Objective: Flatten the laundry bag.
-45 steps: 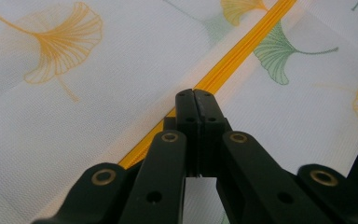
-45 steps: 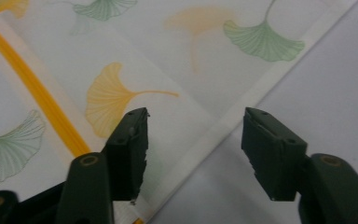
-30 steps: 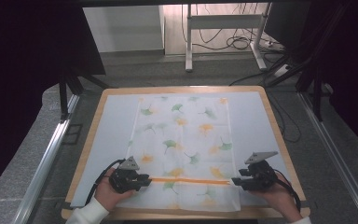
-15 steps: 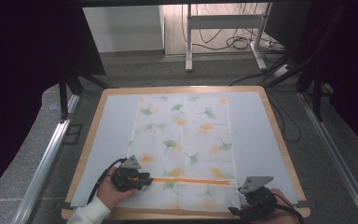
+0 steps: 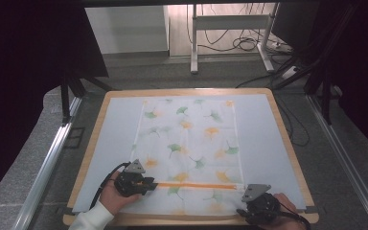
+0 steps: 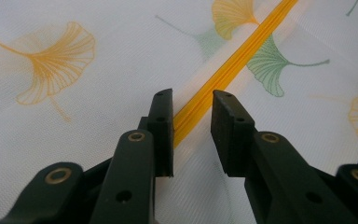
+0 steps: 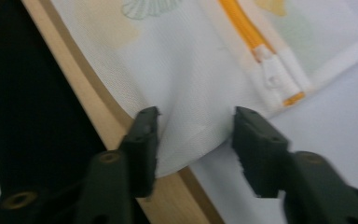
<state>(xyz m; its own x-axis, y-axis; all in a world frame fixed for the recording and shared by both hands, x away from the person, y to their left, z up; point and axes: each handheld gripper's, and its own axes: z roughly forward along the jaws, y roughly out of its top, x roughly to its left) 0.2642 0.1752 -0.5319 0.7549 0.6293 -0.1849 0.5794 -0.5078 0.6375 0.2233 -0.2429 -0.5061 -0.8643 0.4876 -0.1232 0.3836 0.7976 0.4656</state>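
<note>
I see the left gripper, jaws apart, astride the orange zip of the white ginkgo-print fabric cover. Right of the zip's end, my right gripper, jaws just closing, straddles the cover's corner without pinching it.

White mesh bag, ginkgo-leaf print, flat; orange zipper closed, between left gripper jaws; corner apparently lifted between right gripper jaws.
</note>
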